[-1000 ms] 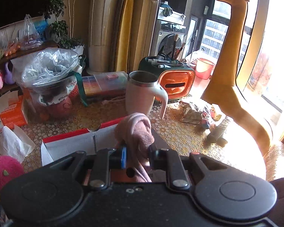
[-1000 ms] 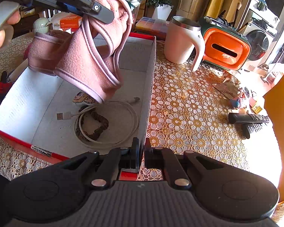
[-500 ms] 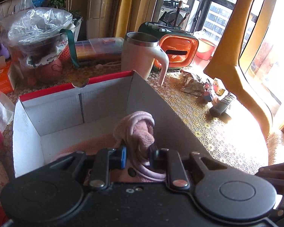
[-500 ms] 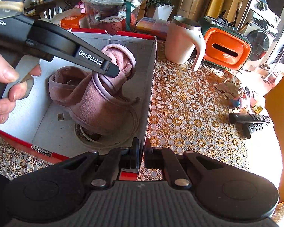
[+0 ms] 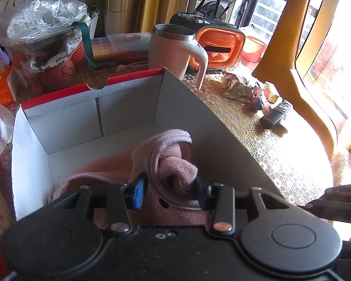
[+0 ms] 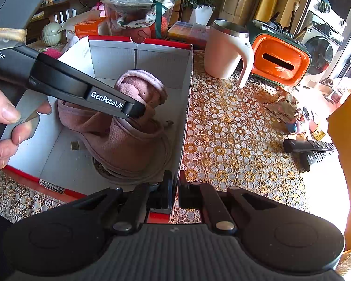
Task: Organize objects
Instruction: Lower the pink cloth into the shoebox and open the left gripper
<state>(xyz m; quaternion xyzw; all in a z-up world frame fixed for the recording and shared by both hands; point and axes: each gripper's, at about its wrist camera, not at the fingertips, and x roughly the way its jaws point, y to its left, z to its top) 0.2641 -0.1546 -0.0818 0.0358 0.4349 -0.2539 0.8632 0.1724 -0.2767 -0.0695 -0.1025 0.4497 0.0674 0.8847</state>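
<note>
1. Pink fleece garment (image 6: 128,138) lies inside the cardboard box (image 5: 128,98), slumped on the box floor against the wall nearest the worktop's sunlit edge, over a coiled cable.
2. My left gripper (image 5: 170,187) has a fold between its fingers; they have just been opening, now half-wide, no longer pinching.
3. My right gripper (image 6: 174,187) is clamped on the box's near corner wall.
4. Earlier the garment hung above the box; now it rests inside. Judged: withdraw upward.

Pink fleece (image 6: 128,140), red-rimmed white box (image 6: 161,56), gold-floral tablecloth (image 6: 234,145).
</note>
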